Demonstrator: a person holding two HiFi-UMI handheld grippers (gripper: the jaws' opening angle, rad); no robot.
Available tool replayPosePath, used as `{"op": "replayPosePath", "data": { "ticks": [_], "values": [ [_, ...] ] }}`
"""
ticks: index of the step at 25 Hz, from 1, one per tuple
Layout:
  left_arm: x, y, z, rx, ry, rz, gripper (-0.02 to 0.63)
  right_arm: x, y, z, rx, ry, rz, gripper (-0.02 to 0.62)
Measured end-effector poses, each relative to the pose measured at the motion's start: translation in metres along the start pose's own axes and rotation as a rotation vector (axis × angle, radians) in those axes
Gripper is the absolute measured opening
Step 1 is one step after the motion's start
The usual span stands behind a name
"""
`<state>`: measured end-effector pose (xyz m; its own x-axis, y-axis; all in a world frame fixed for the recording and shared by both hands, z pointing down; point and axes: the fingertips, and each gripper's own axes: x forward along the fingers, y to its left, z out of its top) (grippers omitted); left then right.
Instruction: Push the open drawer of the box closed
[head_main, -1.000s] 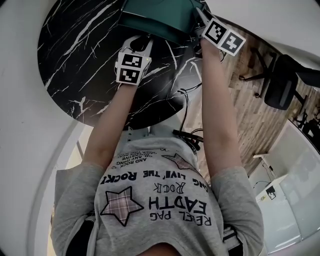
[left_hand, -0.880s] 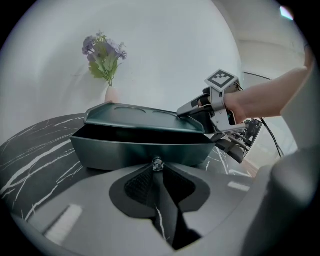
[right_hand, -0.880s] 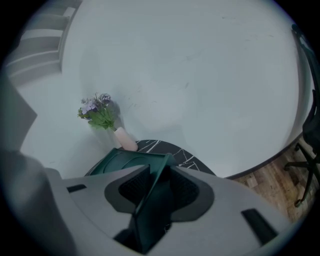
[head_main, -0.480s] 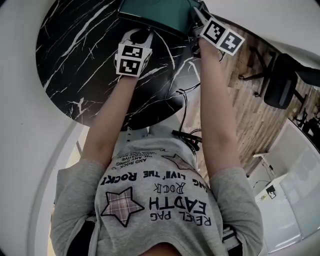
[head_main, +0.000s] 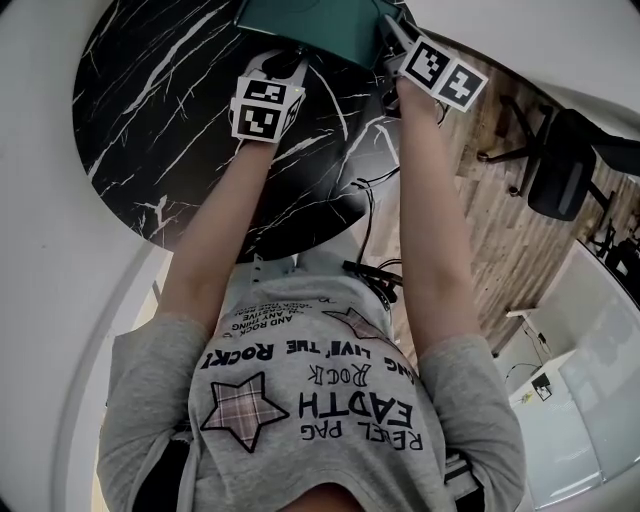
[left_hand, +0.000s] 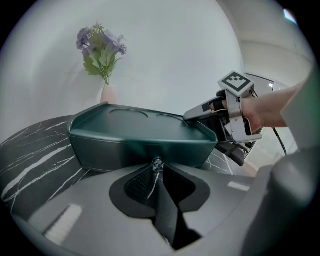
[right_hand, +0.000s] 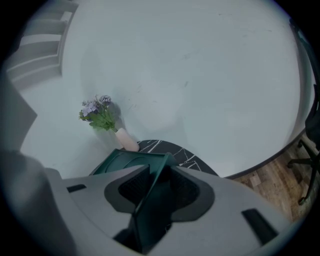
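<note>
The round black marble table (head_main: 150, 130) carries the green box (left_hand: 140, 125) at its far edge, with a vase of flowers (left_hand: 106, 75) standing behind the box near the white wall. The right gripper (right_hand: 159, 172) is clamped on the box's upper right corner, the green wall pinched between its jaws. The left gripper (left_hand: 156, 172) meets the drawer front (left_hand: 120, 150), its jaws drawn nearly together on the small knob (left_hand: 157, 163); the views do not show how far the drawer stands out.
</note>
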<state>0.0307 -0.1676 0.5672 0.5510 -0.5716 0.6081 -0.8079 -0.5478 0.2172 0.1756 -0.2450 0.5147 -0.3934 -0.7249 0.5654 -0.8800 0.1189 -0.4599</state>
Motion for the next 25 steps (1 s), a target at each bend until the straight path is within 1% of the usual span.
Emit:
{"op": "replayPosePath", "data": {
  "ticks": [5,8,12,16,18,19,20,21,25],
  "values": [
    [0.000,0.001,0.001,0.011,0.007,-0.001,0.072,0.001,0.001,0.000,-0.005,0.008,0.004,0.129],
    [0.000,0.000,0.001,0.037,-0.001,-0.008,0.074,0.000,0.001,0.001,-0.010,0.005,0.008,0.129],
    [-0.002,-0.001,0.000,0.015,0.011,-0.046,0.075,0.001,0.000,0.001,-0.009,0.008,0.012,0.129],
    [-0.010,0.000,0.001,0.025,0.016,-0.032,0.081,0.000,0.001,0.002,-0.012,0.004,0.015,0.129],
    [-0.018,0.004,0.003,0.040,0.002,-0.009,0.079,-0.001,0.000,0.002,-0.018,0.002,0.018,0.129],
    [-0.023,0.007,0.005,0.044,-0.007,-0.001,0.067,-0.001,0.000,0.002,-0.019,-0.002,0.021,0.129],
    [-0.028,0.010,0.007,0.044,-0.018,0.000,0.030,-0.001,0.000,0.002,-0.021,-0.008,0.023,0.129],
    [-0.033,0.013,0.010,0.041,-0.030,-0.001,0.009,-0.001,0.000,0.002,-0.024,-0.015,0.023,0.129],
    [-0.054,0.029,0.026,0.027,-0.081,0.013,0.009,-0.003,0.003,0.005,-0.083,-0.044,0.003,0.129]
  ]
}}
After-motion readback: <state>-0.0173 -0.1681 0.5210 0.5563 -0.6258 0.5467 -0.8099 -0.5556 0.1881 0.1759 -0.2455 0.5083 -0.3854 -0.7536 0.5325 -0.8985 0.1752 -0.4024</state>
